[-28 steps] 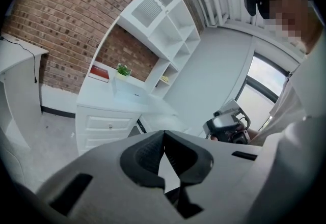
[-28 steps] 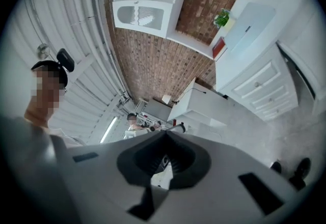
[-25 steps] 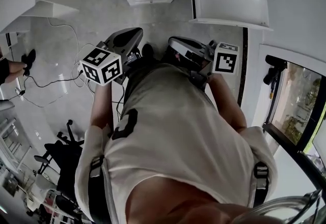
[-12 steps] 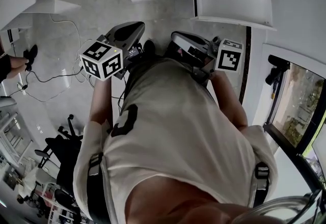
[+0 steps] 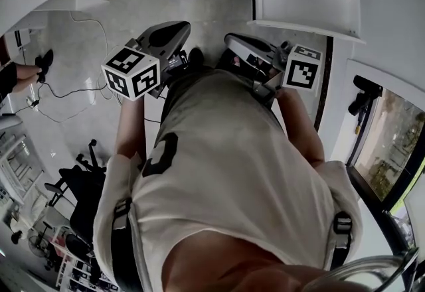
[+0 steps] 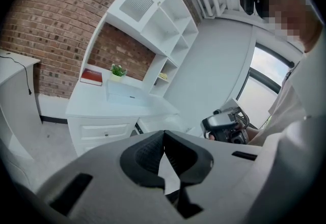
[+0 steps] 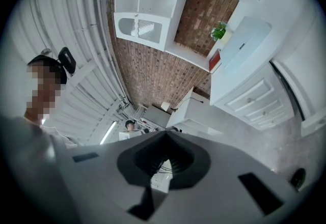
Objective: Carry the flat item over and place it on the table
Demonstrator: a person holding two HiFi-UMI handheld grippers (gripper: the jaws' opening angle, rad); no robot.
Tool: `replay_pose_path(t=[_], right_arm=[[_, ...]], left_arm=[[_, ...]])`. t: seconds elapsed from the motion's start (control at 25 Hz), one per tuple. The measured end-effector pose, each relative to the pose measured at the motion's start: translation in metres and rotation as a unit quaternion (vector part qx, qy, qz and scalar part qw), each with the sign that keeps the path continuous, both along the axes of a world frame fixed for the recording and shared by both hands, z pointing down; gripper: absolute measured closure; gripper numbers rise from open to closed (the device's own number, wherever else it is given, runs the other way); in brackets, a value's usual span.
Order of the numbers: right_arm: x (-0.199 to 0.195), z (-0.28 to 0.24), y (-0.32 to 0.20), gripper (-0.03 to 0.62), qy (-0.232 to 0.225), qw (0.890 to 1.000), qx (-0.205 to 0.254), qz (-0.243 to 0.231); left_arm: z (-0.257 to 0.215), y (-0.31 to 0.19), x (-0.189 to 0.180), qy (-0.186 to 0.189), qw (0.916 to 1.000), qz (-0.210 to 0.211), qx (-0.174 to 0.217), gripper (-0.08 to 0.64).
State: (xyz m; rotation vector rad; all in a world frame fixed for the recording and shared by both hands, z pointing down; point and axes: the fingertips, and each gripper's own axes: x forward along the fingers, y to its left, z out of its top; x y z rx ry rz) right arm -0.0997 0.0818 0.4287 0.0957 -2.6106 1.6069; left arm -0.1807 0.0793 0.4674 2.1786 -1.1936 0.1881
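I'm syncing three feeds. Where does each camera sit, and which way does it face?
Head view: on the person's head, facing steeply down at the floor; shows the torso, left gripper, right gripper.
Left gripper view: on the left gripper, looking along its shut jaws toward the desk and brick wall; shows the right gripper, torso.
Right gripper view: on the right gripper, rolled, looking along shut jaws toward the desk; shows the torso.
Shared: both gripper views show the desk's plant.
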Motion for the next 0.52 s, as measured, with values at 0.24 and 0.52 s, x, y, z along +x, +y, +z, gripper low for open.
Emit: replay_pose_path(t=[0.24,0.52], right_arm=[[0.011,0.0,-0.016,0.583,-0.008,1.0,-0.004,-0.011],[0.022,0.003,-0.034,0.583,-0.005,1.0,0.004,-0.027]], left_arm=[[0.0,-0.012,0.009,-0.008,0.9999,-0.011,-0.005,0.54],[-0.001,-0.032,0.015,-0.013,0.9997,-0.021,0.008,0.54]])
